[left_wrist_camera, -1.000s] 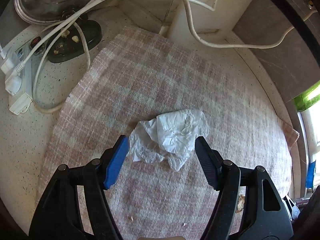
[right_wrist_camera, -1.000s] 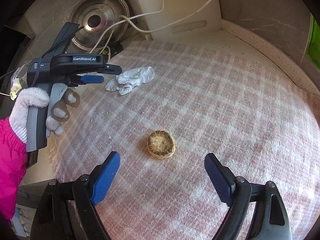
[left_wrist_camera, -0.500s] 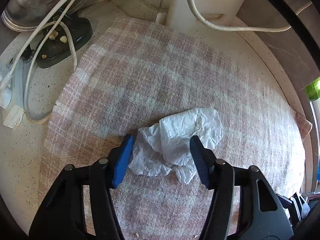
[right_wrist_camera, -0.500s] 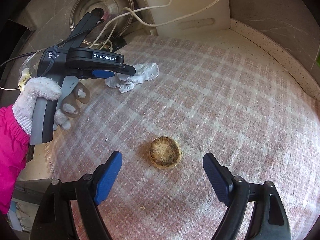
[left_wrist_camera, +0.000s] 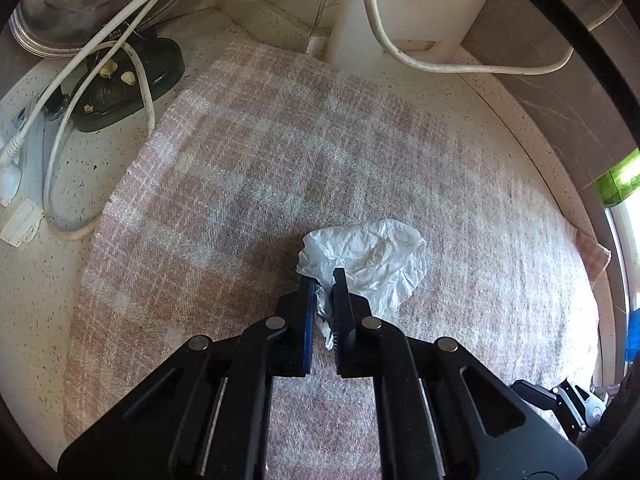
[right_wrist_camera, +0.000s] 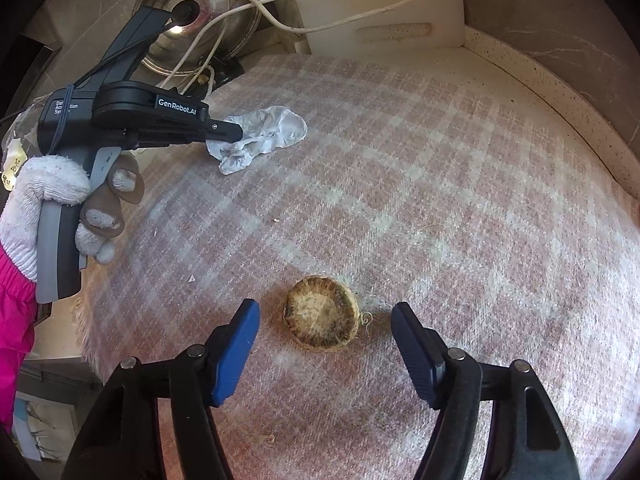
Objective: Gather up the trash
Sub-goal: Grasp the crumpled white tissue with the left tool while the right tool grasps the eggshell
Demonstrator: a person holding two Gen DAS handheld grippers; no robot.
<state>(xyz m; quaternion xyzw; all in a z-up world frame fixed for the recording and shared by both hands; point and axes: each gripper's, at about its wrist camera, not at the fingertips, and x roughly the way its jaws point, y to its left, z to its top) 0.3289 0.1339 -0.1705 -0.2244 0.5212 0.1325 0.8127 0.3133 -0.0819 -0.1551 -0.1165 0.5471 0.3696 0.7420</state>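
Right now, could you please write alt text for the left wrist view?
The left hand-held gripper is shut on a crumpled white tissue lying on a pink checked cloth. White cables and a black dish sit beyond the cloth.

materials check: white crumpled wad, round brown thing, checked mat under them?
Crumpled wad: thin tissue or soft paper, matte white; sharp fine creases, slightly translucent edges. Could be thin plastic film.
Round brown piece: looks organic, perhaps a dried fruit or vegetable slice; fibrous rim, mottled tan face. Unsure.
Checked mat: woven cloth, matte pink and white; visible weave, frayed fringe at its edge.
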